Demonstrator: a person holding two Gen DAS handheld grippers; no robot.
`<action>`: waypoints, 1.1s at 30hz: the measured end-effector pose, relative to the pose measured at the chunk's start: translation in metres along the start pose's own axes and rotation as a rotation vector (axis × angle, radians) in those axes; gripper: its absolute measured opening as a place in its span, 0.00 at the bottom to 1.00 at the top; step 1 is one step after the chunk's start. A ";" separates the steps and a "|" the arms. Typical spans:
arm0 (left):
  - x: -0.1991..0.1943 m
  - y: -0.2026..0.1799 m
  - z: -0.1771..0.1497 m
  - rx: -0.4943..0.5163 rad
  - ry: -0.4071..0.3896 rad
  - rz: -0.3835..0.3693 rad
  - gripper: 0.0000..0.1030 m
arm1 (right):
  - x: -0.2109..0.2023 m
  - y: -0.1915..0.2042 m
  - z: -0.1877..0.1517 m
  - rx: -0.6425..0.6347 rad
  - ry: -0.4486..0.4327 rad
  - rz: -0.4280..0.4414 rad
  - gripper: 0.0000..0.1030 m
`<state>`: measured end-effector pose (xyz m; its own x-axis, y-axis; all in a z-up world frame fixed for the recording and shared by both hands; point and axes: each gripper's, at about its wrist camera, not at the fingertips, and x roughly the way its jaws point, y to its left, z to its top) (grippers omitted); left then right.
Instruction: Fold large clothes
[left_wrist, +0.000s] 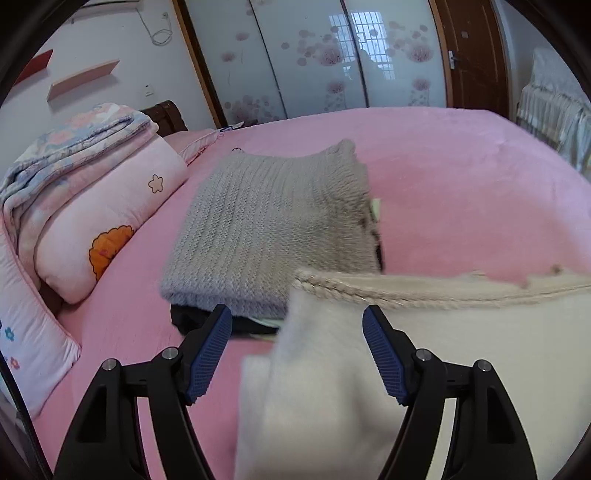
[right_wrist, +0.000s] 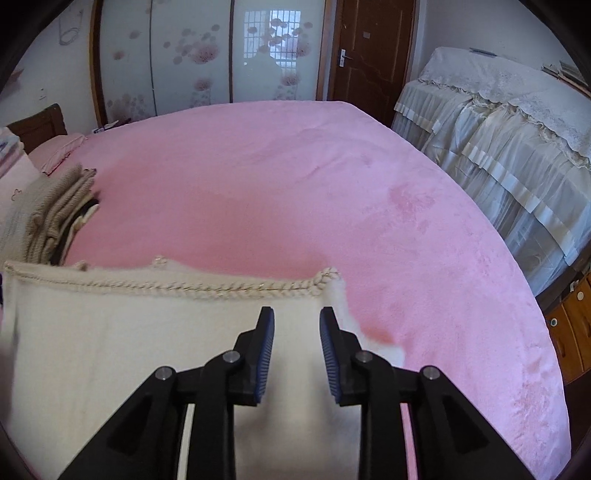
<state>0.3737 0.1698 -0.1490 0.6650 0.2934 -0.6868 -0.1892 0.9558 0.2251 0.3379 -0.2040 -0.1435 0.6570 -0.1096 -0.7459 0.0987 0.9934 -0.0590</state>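
Cream sweater (left_wrist: 461, 332) w/ braided trim lies on pink bed (right_wrist: 295, 177), partly folded; grey knit (left_wrist: 266, 225) tops finished stack beside it. Left hand-held gripper (left_wrist: 297, 354) wide, right hand-held gripper (right_wrist: 297, 354) narrowly parted, neither gripping. More folds likely left.

No writing, label, brand, number or sign can be read in either view. The folded quilt (left_wrist: 110, 206) beside the grey knit carries only printed flowers, no letters. The sliding wardrobe doors (right_wrist: 192, 55) bear a pattern of pink blossoms and nothing written. A small pale tag (left_wrist: 375, 206) shows at the edge of the stacked clothes, but it is too small and blurred to tell whether anything is printed on it.
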 end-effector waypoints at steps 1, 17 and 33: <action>-0.015 -0.003 -0.003 -0.006 -0.001 -0.031 0.73 | -0.014 0.014 -0.006 -0.008 -0.011 0.039 0.25; -0.058 -0.075 -0.148 -0.052 0.142 -0.109 0.85 | -0.031 0.093 -0.130 -0.047 0.030 0.238 0.23; -0.044 0.012 -0.164 -0.142 0.153 0.037 0.99 | -0.047 -0.047 -0.157 0.130 0.044 -0.077 0.21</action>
<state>0.2242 0.1716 -0.2293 0.5400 0.3173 -0.7795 -0.3188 0.9343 0.1594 0.1853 -0.2401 -0.2103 0.6109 -0.1810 -0.7707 0.2454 0.9689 -0.0330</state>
